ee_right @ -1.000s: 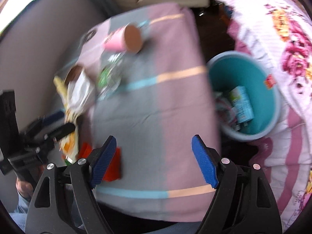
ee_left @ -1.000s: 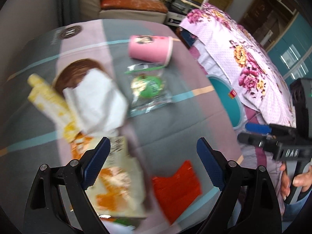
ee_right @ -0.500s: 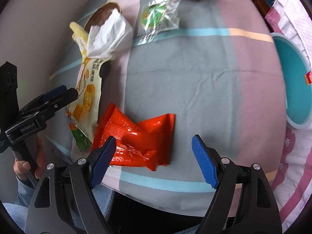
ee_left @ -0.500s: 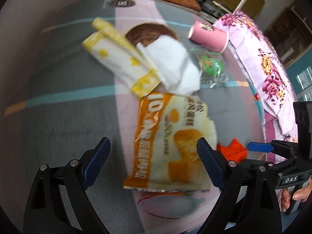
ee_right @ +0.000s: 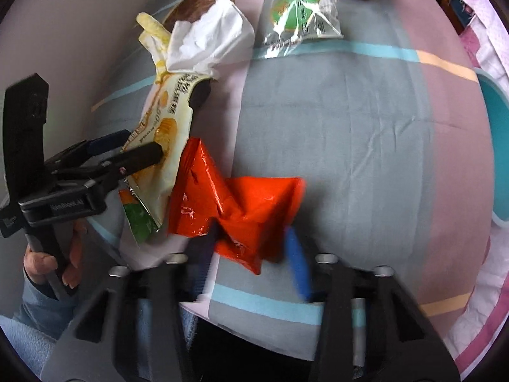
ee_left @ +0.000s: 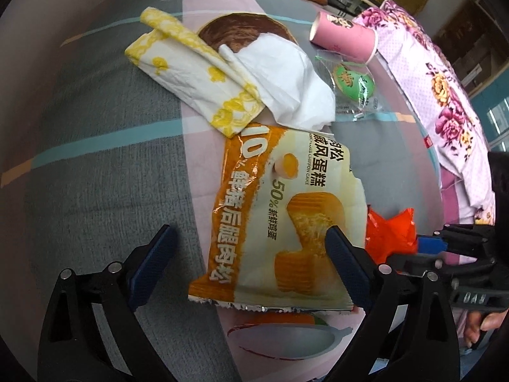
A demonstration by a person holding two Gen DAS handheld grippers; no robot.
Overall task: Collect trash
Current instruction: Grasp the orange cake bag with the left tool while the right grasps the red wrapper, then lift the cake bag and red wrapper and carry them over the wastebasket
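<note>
**Right tongs closing around the red wrapper**

Now the right gripper (ee_right: 251,251) sits low over the crumpled red foil wrapper (ee_right: 241,203), its blue pads (ee_right: 297,261) narrowed to either side of the wrapper's near edge; the pads are blurred, so whether they actually pinch the foil I cannot tell. That wrapper lies on the grey and pink striped cloth (ee_right: 350,111) near its front edge, touching the orange and cream cake packet (ee_left: 280,210) on its left.

Over on the other side, the left gripper (ee_left: 248,264) hovers with its jaws spread wide, holding nothing, one pad over the cake packet's lower right corner and the other over bare cloth. Beyond the packet sit a yellow-patterned white paper napkin (ee_left: 197,73) and a crumpled white tissue (ee_left: 286,79) overlapping a brown round disc (ee_left: 241,28). Farther back, a clear bag with a green snack (ee_left: 353,82) lies just beside a pink paper cup (ee_left: 343,36) tipped on its side. At the right edge, a teal bin rim (ee_right: 496,146) shows beside the cloth, well apart from the red wrapper.
</note>
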